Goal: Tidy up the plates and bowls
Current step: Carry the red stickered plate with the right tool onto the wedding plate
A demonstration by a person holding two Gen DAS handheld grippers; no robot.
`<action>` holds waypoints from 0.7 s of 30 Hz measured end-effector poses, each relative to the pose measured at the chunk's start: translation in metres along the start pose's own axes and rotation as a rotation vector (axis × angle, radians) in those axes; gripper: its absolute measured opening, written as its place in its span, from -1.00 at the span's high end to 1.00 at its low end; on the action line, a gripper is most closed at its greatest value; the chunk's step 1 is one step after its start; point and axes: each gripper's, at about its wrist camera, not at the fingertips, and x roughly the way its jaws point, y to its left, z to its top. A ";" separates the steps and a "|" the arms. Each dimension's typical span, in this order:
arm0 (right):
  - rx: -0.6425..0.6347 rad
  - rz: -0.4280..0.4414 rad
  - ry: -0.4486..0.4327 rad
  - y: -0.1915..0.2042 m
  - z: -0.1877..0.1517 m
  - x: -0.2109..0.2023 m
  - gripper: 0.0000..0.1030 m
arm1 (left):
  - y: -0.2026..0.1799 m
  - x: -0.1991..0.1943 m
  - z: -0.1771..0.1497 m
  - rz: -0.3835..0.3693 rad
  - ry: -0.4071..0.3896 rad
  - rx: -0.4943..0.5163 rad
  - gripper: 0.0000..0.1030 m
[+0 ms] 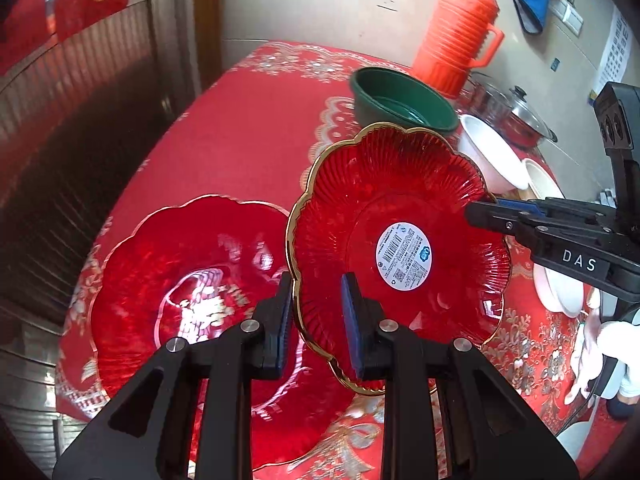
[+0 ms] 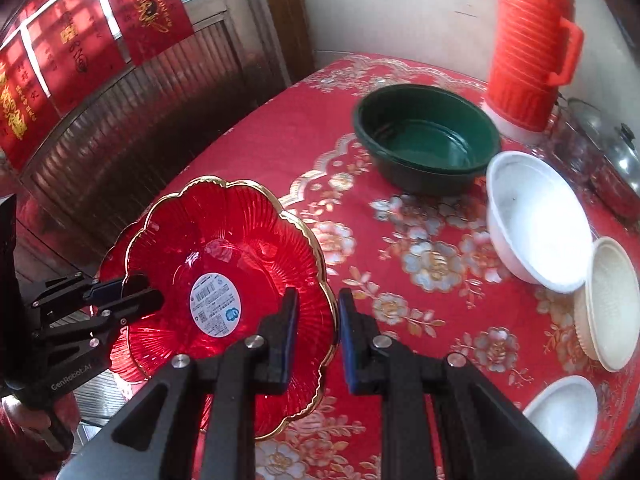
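A table (image 2: 280,152) covered in red floral cloth is seen; on it rest a green basin (image 2: 426,136), white bowls (image 2: 536,216), a red flask (image 2: 528,48) at upper right, and a red plate (image 1: 180,300) at lower left.

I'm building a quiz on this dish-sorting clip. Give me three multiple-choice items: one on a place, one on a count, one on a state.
1. Where is the green bowl?
A. beside the orange flask
B. on the second red plate
C. inside a white bowl

2. How many grippers grip the red plate?
A. none
B. one
C. two

3. How is that plate?
A. flat on the tablecloth
B. lifted and tilted
C. upside down in a bowl

Answers: 1 A, it stands just in front of the flask. 2 C, the left gripper and right gripper each pinch its gold rim. 3 B, it hangs tilted above the cloth, label showing.
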 end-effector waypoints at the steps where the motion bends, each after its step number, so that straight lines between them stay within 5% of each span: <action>1: -0.008 0.004 0.001 0.004 0.000 0.001 0.65 | 0.004 -0.002 -0.001 0.002 -0.002 -0.007 0.56; 21: -0.116 0.025 0.017 0.073 0.002 0.011 0.64 | 0.059 -0.037 -0.027 0.038 -0.053 -0.060 0.56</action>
